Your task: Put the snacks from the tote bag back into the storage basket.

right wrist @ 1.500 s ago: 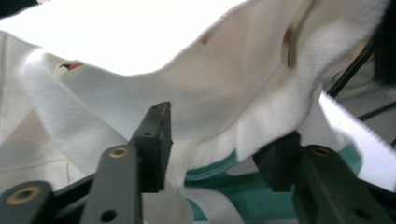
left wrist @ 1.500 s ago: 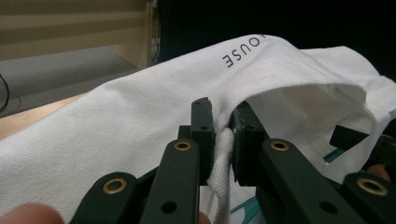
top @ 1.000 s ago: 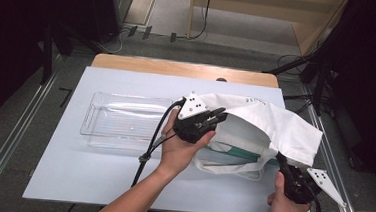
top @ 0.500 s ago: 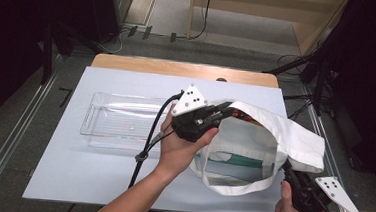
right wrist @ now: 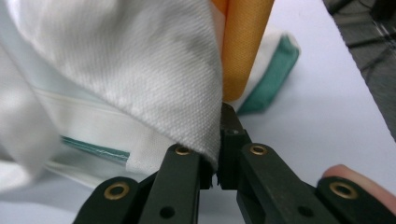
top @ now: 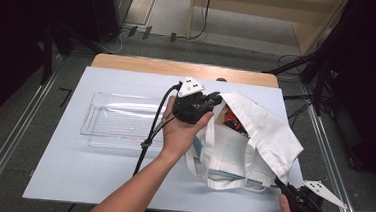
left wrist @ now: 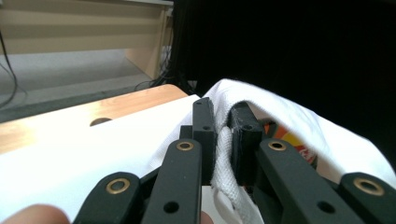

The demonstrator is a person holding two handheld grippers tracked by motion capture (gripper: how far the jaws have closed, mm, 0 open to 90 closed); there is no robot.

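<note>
A dark room with cables on the floor surrounds the counter [top: 95,180], whose top is covered by a pale sheet. On its right half lies a white cloth bag [top: 253,140] with a green stripe, near the right edge, beside a clear plastic tray [top: 119,124] at the middle left. The left tongs [top: 211,101] are clamped on the bag's rim at its far left corner, and the right tongs [top: 283,185] pinch the cloth at its near right corner (their jaws have just eased open a little, cloth between them). Judging by this, the bag is held open, colourful packets [top: 232,120] showing inside; emptying it remains. Its long axis runs from far left to near right, mouth facing up.
</note>
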